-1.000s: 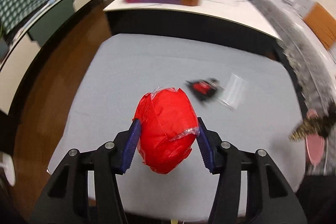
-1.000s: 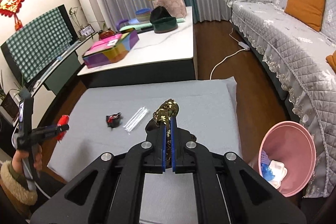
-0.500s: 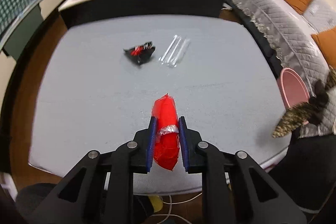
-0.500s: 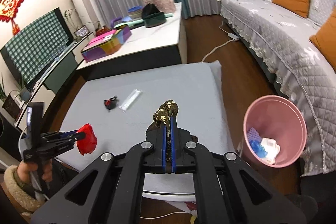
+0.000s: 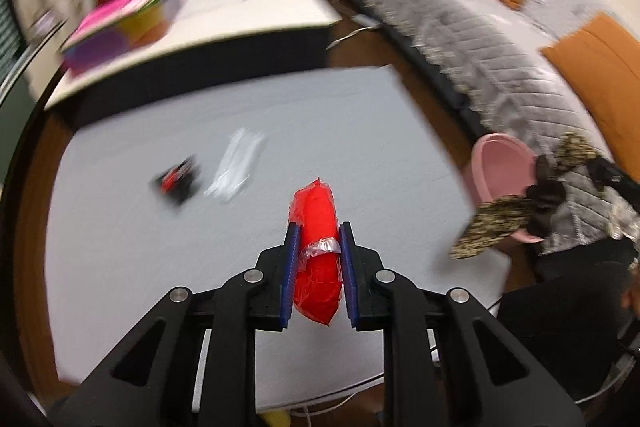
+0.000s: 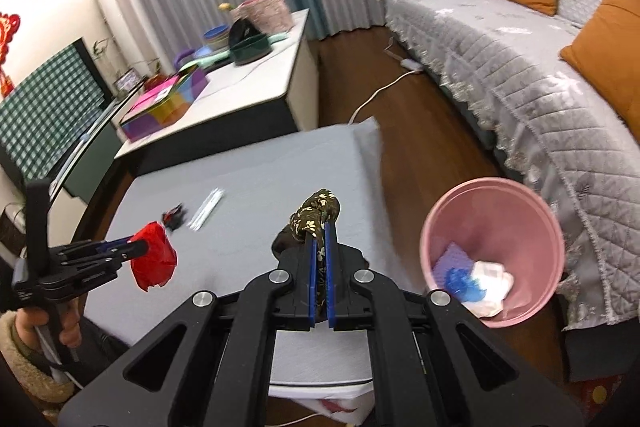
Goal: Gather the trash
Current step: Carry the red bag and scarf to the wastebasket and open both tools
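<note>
L gripper [image 5: 316, 247] clamped on red wrapper [image 5: 316, 227], held above near part of grey table [image 5: 140, 247]. R gripper [image 6: 320, 251] pinched on dark floral wrapper [image 6: 316, 217], over table's near right edge. Pink bin [image 6: 492, 251] on floor just right of table, w/ scraps inside. Farther on table: black-red wrapper [image 5: 178, 179], clear plastic sleeve [image 5: 236, 167] just beside it.
</note>
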`<action>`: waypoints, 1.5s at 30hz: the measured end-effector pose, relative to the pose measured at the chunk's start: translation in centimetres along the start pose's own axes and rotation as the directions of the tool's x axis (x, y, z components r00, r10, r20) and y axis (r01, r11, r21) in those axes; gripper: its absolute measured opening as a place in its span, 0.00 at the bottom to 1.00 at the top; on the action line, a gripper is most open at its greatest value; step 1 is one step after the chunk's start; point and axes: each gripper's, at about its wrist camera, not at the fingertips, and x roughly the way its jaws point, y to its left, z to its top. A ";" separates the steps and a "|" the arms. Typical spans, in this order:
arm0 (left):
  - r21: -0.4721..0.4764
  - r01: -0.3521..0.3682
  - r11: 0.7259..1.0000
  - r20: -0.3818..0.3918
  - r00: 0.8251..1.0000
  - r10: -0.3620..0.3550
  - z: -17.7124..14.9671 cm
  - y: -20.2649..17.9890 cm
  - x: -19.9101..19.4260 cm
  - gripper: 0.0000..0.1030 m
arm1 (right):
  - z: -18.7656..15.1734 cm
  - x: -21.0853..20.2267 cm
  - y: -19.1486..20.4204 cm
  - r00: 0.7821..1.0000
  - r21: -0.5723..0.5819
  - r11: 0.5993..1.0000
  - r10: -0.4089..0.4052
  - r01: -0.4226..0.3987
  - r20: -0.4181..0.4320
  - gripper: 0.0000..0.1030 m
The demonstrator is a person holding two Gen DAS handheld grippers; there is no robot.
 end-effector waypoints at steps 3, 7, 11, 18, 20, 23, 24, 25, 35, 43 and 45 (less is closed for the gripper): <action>0.072 0.068 0.995 0.021 0.997 -0.070 3.0 -4.5 0.1 0.19 | 1.1 -0.7 -2.5 0.999 0.034 0.999 -0.042 0.041 0.026 0.04; 0.166 0.139 0.976 0.027 0.989 -0.145 5.9 -10.8 1.1 0.19 | 2.0 -1.7 -6.4 0.994 0.084 0.992 -0.095 0.090 0.058 0.04; 0.219 0.213 0.952 -0.020 0.977 -0.214 7.6 -16.4 3.9 0.19 | 2.2 -1.9 -10.0 0.986 0.139 0.980 -0.153 0.142 0.071 0.04; 0.263 0.289 0.921 -0.131 0.956 -0.263 8.4 -23.1 9.4 0.19 | 1.7 -0.3 -15.1 0.973 0.229 0.952 -0.223 0.205 0.057 0.04; 0.271 0.297 0.916 -0.157 0.952 -0.262 8.4 -24.4 10.8 0.19 | 1.2 0.6 -16.5 0.971 0.253 0.942 -0.236 0.219 0.036 0.04; 0.277 0.311 0.909 -0.191 0.945 -0.265 8.3 -25.7 12.8 0.19 | 0.7 1.7 -18.2 0.965 0.265 0.931 -0.261 0.249 0.008 0.04; 0.280 0.316 0.906 -0.196 0.943 -0.268 8.4 -26.1 13.2 0.20 | 0.6 2.1 -18.9 0.964 0.273 0.927 -0.265 0.256 -0.004 0.04; 0.282 0.325 0.903 -0.205 0.939 -0.275 8.4 -26.7 13.9 0.21 | 0.6 2.4 -19.3 0.963 0.280 0.924 -0.268 0.260 -0.011 0.04; 0.260 0.234 0.937 -0.180 0.965 -0.191 8.5 -27.7 17.0 0.83 | -0.2 4.8 -22.5 0.937 0.338 0.874 -0.331 0.349 -0.111 0.75; 0.125 0.156 0.980 -0.120 0.983 -0.141 6.9 -20.3 13.3 0.83 | 0.1 4.0 -20.7 0.942 0.312 0.891 -0.329 0.330 -0.057 0.87; 0.087 0.142 0.986 -0.101 0.986 -0.133 5.9 -17.6 10.9 0.83 | 0.6 3.2 -19.3 0.947 0.301 0.903 -0.322 0.308 -0.002 0.88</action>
